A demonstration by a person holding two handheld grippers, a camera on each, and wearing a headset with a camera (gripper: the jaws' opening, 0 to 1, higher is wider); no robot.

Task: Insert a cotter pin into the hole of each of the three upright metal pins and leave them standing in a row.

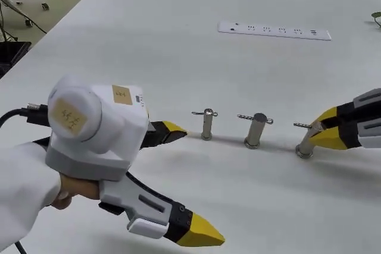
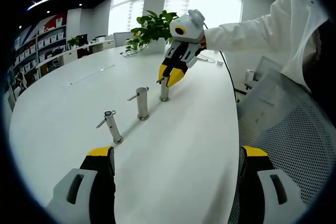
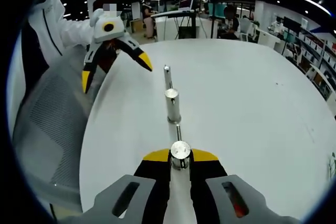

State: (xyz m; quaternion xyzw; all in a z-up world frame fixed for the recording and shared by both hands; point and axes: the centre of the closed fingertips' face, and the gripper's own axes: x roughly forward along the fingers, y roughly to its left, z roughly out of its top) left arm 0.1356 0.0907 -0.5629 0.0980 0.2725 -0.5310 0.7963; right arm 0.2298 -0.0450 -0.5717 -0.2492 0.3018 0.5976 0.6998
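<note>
Three shiny cylindrical metal pins (image 1: pixel 256 130) stand on the smooth white bench (image 1: pixel 178 57), the right gripper (image 1: pixel 318 130) clenching the end pin (image 1: pixel 305 147), the left gripper (image 1: pixel 196 184) with jaws released, a flat power strip (image 1: pixel 274 30) beyond.

right hand-held gripper (image 1: pixel 317 128) cut off at edge, rightmost metal pin (image 1: pixel 305 149) half hidden behind it
</note>
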